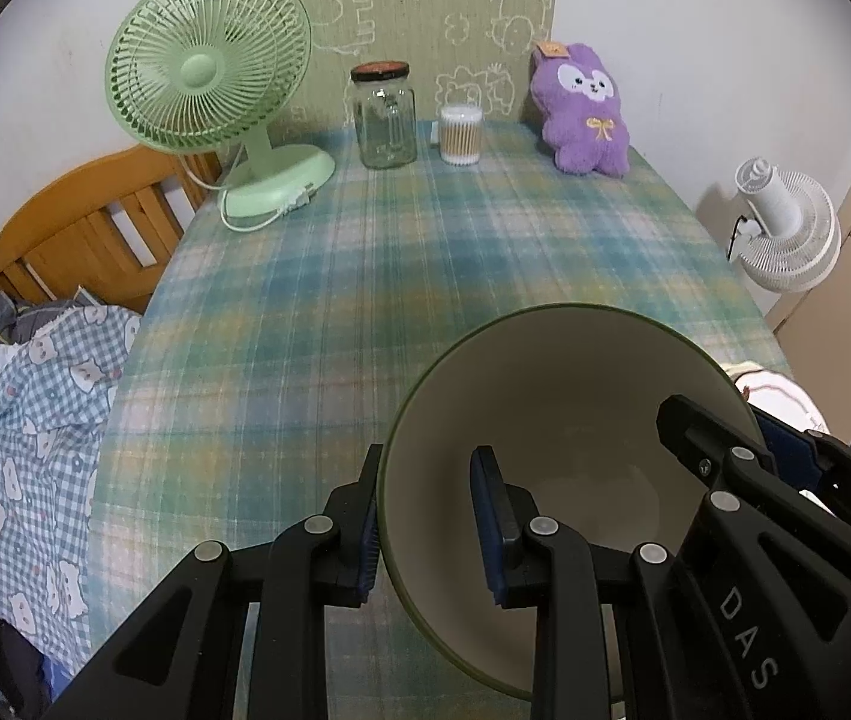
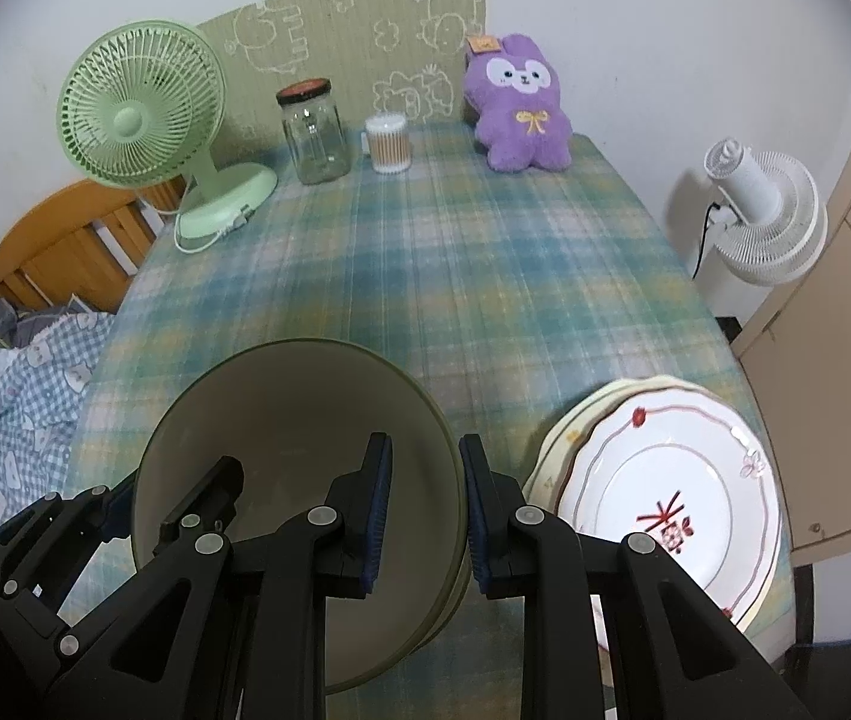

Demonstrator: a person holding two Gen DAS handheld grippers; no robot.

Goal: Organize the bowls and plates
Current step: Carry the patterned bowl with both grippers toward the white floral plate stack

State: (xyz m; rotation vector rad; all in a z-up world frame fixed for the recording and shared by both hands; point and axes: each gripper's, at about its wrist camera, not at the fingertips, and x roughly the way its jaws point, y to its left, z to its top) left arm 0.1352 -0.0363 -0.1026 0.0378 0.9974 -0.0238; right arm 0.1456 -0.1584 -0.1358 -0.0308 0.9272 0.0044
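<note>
A green-rimmed bowl (image 1: pixel 551 420) is held over the checked tablecloth (image 1: pixel 365 276), just left of the stacked plates (image 2: pixel 671 498). If either grip slips on the thin rim, the bowl could tip and strike the plates. The left gripper (image 1: pixel 431 516) and right gripper (image 2: pixel 425 510) each pinch opposite sides of the rim, jaws nearly closed on the wall.

Bowl (image 1: pixel 545 396) bottom hidden behind gripper arms, near rim cut by frame edge. Plate stack (image 2: pixel 665 480): lower plates mostly covered by top one, near edge behind right gripper (image 2: pixel 425 510) arm.
</note>
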